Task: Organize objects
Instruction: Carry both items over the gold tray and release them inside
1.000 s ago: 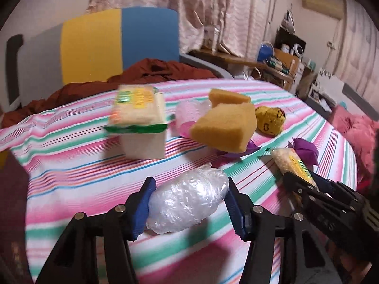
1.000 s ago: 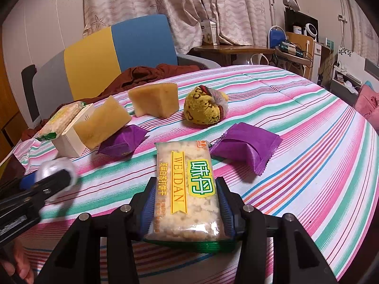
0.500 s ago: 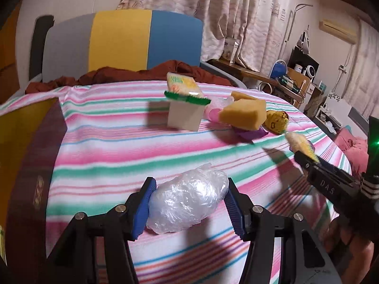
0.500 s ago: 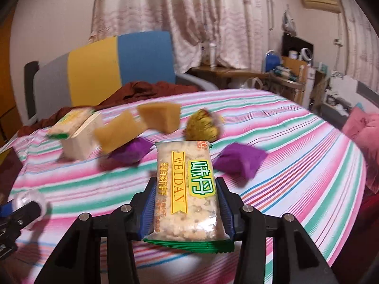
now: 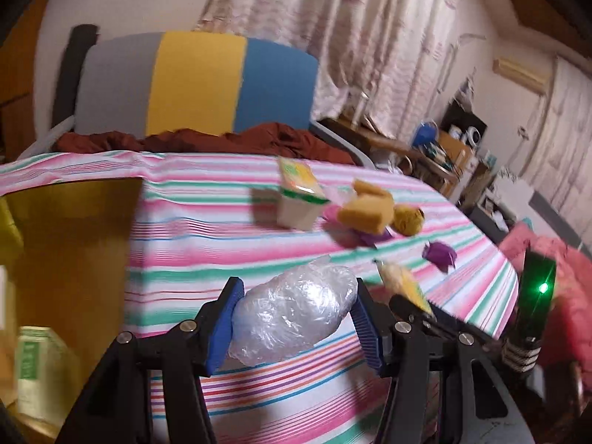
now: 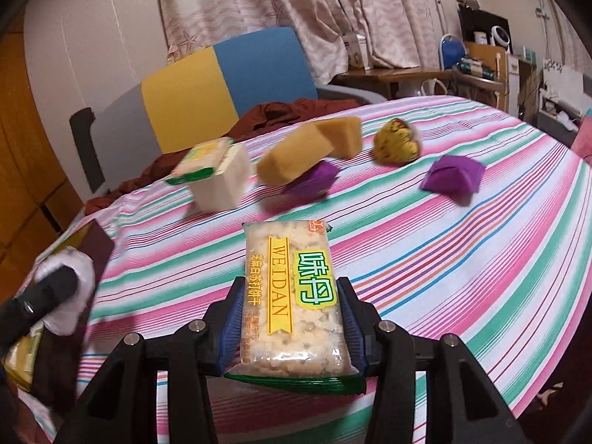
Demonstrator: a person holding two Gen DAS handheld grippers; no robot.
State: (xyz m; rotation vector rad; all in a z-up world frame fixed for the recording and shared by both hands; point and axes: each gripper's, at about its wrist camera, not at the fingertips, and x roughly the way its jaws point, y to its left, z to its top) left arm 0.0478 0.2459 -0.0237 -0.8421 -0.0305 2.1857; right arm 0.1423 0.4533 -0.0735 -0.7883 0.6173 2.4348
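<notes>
My left gripper (image 5: pixel 296 318) is shut on a crumpled clear plastic bundle (image 5: pixel 292 314) and holds it above the striped tablecloth (image 5: pixel 207 244), near a yellow box (image 5: pixel 63 251) at the left. My right gripper (image 6: pixel 290 329) is shut on a WEIDAN cracker packet (image 6: pixel 290 296) above the table; it also shows in the left wrist view (image 5: pixel 403 285). Further back lie a white box with a snack packet on top (image 6: pixel 218 174), two yellow sponges (image 6: pixel 307 148), a yellow plush (image 6: pixel 397 142) and two purple packets (image 6: pixel 453 179).
A grey, yellow and blue chair (image 5: pixel 196 85) with a dark red cloth (image 5: pixel 222 140) stands behind the table. A cluttered desk and shelves (image 6: pixel 477 63) are at the back right. A green packet (image 5: pixel 33 362) lies inside the yellow box.
Both grippers have pulled back and swung left with their loads still held. The yellow box has come into the left wrist view, and the table's objects look farther away.
</notes>
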